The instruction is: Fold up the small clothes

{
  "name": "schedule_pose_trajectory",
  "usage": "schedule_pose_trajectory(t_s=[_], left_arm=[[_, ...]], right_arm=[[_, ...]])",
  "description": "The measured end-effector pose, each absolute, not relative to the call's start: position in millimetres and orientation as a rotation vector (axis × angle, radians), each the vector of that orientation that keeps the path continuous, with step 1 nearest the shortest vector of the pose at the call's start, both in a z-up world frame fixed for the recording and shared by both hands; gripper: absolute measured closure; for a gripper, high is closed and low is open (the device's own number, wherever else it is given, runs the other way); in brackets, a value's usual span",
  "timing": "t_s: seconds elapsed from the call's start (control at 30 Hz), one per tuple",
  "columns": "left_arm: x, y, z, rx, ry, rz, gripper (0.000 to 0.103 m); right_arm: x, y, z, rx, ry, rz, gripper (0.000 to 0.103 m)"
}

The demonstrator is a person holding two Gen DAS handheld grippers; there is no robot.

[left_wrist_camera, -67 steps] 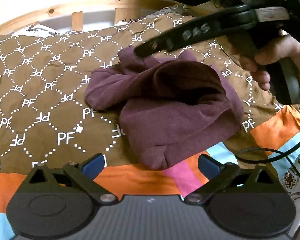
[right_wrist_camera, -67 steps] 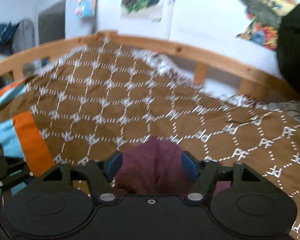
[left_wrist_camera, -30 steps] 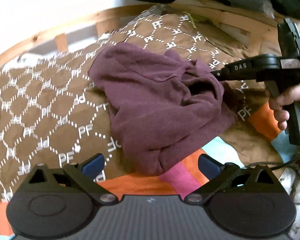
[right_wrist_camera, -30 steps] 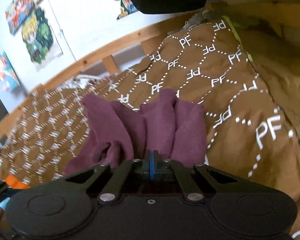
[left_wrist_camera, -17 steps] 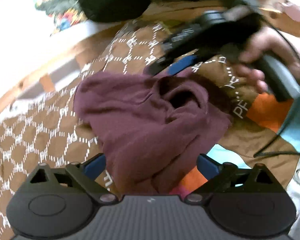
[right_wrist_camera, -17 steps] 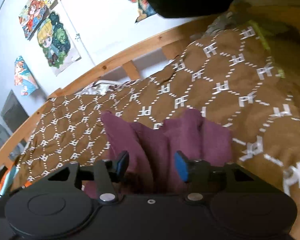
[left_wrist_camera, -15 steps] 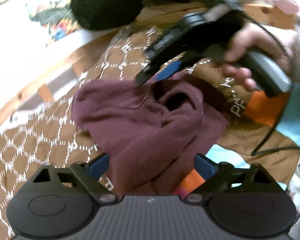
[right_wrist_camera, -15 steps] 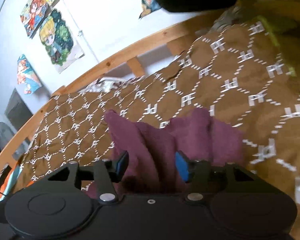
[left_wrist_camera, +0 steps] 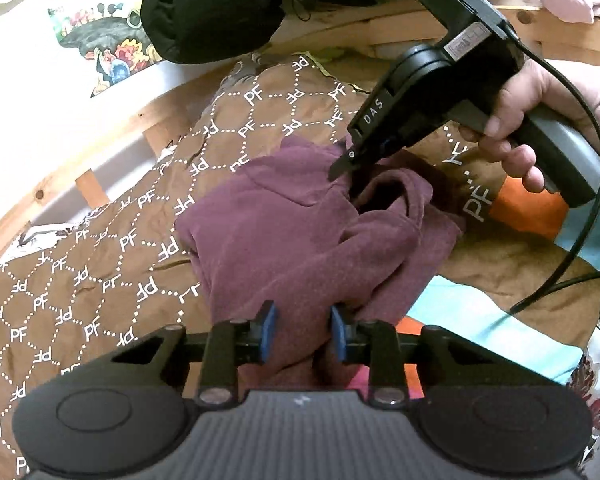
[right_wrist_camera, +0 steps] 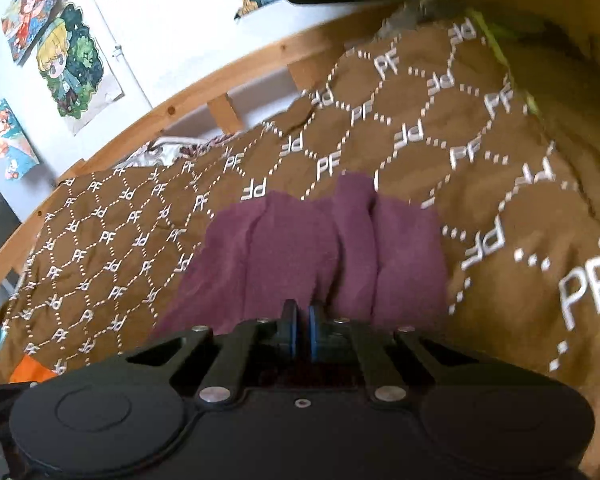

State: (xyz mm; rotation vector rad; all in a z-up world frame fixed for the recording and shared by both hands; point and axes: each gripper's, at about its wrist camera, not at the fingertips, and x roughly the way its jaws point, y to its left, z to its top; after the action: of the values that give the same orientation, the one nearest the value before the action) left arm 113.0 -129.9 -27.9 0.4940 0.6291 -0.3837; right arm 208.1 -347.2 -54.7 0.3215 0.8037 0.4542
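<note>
A brown bedspread [left_wrist_camera: 80,280] printed with white "PF" lettering covers the bed, and a wooden bed rail [left_wrist_camera: 100,144] curves along its far edge, with picture posters [right_wrist_camera: 72,64] on the white wall behind. A crumpled maroon garment [left_wrist_camera: 292,232] lies on the bedspread toward the near edge of the bed, where orange and light-blue stripes show. At the garment's near end, the left gripper [left_wrist_camera: 302,332] has a bunched fold between its blue pads; its jaws have just been closing and now pinch that fold from both sides. Toward the right, at the garment's far side, the right gripper [left_wrist_camera: 346,164] comes down onto the cloth beside a dark hollow in the folds, held by a hand [left_wrist_camera: 540,116] wrapped round its grey handle, with a black cable trailing over the bed. In the right wrist view its jaws, which have just been closing, stand almost together with maroon cloth clamped between the pads.
</note>
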Motion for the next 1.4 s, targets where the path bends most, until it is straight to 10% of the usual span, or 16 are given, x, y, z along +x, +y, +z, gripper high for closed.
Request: schedule_pose_trajectory(t_s=[0.13, 0.67, 1.3, 1.4], left_arm=[[113.5, -122.0, -25.4, 0.447, 0.636, -0.367, 0.076], [136.5, -37.6, -6.5, -0.021, 0.726, -0.255, 0.087], [130.8, -39.7, -8.1, 0.039, 0.722, -0.254, 0.087], [125.2, -47.4, -8.2, 0.086, 0.697, -0.263, 0.088]], right_arm=[[219.0, -348.4, -59.0, 0.410, 0.842, 0.475, 0.052], [218.9, -365.0, -68.9, 0.930, 1.043, 0.494, 0.002], [242.3, -336.1, -106.3, 1.357, 1.073, 0.449, 0.000], [246.0, -327.5, -92.1, 1.221, 1.051, 0.440, 0.017]])
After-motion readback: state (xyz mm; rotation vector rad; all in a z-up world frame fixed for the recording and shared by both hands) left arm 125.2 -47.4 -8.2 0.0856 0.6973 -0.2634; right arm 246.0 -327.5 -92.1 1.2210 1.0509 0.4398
